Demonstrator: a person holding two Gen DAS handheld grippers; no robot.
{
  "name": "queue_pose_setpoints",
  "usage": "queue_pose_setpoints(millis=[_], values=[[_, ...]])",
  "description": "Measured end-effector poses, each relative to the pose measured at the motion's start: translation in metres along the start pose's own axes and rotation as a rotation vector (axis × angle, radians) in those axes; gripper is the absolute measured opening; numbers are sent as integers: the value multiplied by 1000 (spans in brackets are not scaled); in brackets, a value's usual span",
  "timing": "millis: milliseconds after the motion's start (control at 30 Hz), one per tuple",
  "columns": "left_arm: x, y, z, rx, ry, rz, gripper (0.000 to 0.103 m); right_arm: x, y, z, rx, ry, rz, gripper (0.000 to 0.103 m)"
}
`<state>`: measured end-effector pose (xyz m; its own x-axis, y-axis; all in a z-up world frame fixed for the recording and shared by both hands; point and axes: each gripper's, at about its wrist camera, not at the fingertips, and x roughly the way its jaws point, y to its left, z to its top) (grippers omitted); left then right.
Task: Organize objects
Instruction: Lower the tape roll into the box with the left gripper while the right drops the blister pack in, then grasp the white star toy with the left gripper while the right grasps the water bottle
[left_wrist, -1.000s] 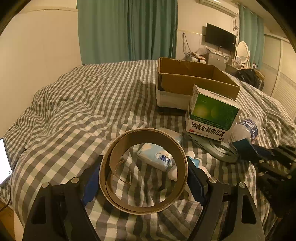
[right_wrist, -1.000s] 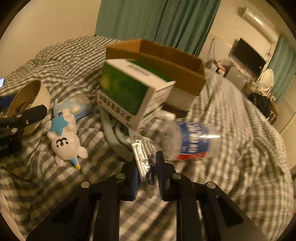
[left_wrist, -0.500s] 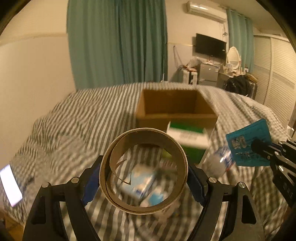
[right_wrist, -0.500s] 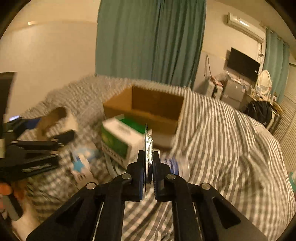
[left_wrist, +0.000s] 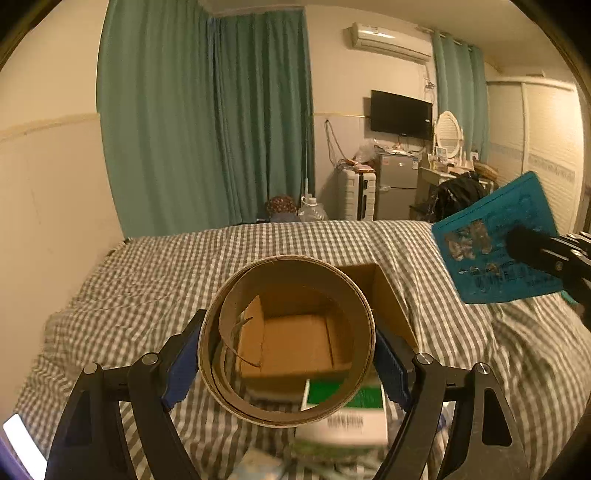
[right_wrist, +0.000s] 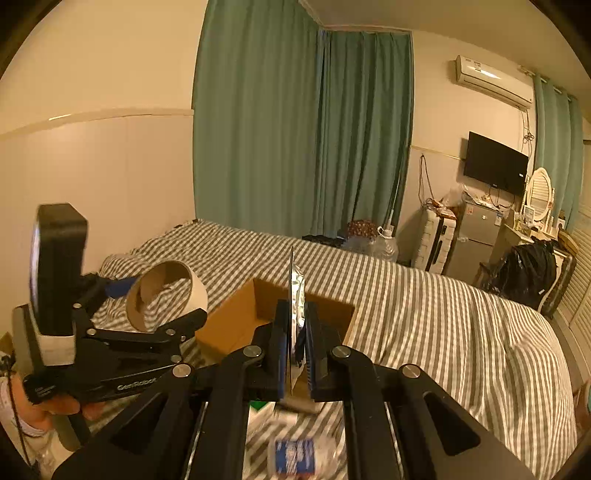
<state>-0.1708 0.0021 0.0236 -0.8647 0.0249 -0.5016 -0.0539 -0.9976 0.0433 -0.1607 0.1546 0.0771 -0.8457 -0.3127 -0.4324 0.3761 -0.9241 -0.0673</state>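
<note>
My left gripper (left_wrist: 288, 365) is shut on a brown cardboard tape ring (left_wrist: 282, 415), held in the air just in front of and above an open cardboard box (left_wrist: 388, 299); the box floor shows through the ring. My right gripper (right_wrist: 296, 343) is shut on a flat foil packet (right_wrist: 295, 291), seen edge-on here and as a teal sheet (left_wrist: 495, 243) in the left wrist view. The packet hangs over the near edge of the box (right_wrist: 229, 325). The left gripper (right_wrist: 159, 306) with the ring (right_wrist: 195, 291) is to the left of the box.
A green and white medicine box (left_wrist: 343, 417) lies in front of the cardboard box. A water bottle (right_wrist: 295, 456) lies below my right gripper. A lit phone (left_wrist: 18, 439) sits at the bed's near left edge. The checked bedcover (left_wrist: 166, 280) spreads around. A hand (right_wrist: 48, 406) holds the left gripper.
Both grippers have risen off the bedcover and moved forward to the cardboard box, each still holding its object. The items on the bed have dropped to the bottom of both views.
</note>
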Motion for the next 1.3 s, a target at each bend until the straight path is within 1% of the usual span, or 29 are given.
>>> queue_pose_setpoints(millis=[67, 200, 333, 400, 433, 500, 567, 633, 733, 800, 833, 867, 900, 933, 967, 1033, 1100, 1133, 1200, 1300], values=[[20, 2, 7, 6, 4, 26, 83, 23, -7, 8, -9, 15, -1, 7], [67, 1, 11, 14, 43, 38, 83, 79, -20, 7, 1, 64, 14, 7], [113, -3, 0, 63, 67, 41, 83, 139, -33, -9, 31, 138, 53, 7], [132, -3, -10, 87, 80, 35, 83, 167, -35, -17, 19, 176, 57, 7], [142, -3, -16, 91, 95, 34, 83, 186, -35, -25, 17, 208, 55, 7], [164, 1, -22, 71, 141, 23, 83, 208, -39, -35, 36, 245, 72, 7], [175, 4, -26, 48, 151, 7, 83, 223, -45, -47, 68, 257, 100, 7], [179, 1, -26, 49, 157, -17, 83, 231, -53, -57, 97, 258, 123, 8], [181, 1, -27, 76, 152, -15, 84, 230, -62, -63, 132, 257, 132, 8], [181, 1, -25, 66, 152, -19, 85, 222, -69, -61, 155, 241, 130, 8], [180, 2, -24, 61, 151, -16, 87, 217, -73, -60, 163, 230, 126, 11], [178, 4, -23, 53, 147, -7, 95, 209, -76, -57, 169, 214, 119, 16], [173, 6, -21, 33, 137, 6, 101, 201, -78, -54, 171, 199, 108, 37], [169, 7, -19, 18, 130, 7, 102, 195, -79, -51, 173, 189, 98, 56], [166, 8, -16, 0, 125, 3, 103, 186, -79, -49, 177, 171, 92, 63], [153, 11, -13, -31, 126, -1, 103, 166, -80, -45, 185, 146, 97, 64], [140, 13, -10, -38, 122, 9, 103, 151, -80, -40, 183, 134, 94, 71], [133, 13, -9, -38, 117, 17, 103, 145, -81, -37, 181, 125, 85, 74], [121, 13, -7, -34, 106, 27, 103, 129, -82, -33, 173, 111, 73, 77], [101, 10, -5, -2, 97, 49, 103, 107, -83, -34, 176, 109, 74, 84]])
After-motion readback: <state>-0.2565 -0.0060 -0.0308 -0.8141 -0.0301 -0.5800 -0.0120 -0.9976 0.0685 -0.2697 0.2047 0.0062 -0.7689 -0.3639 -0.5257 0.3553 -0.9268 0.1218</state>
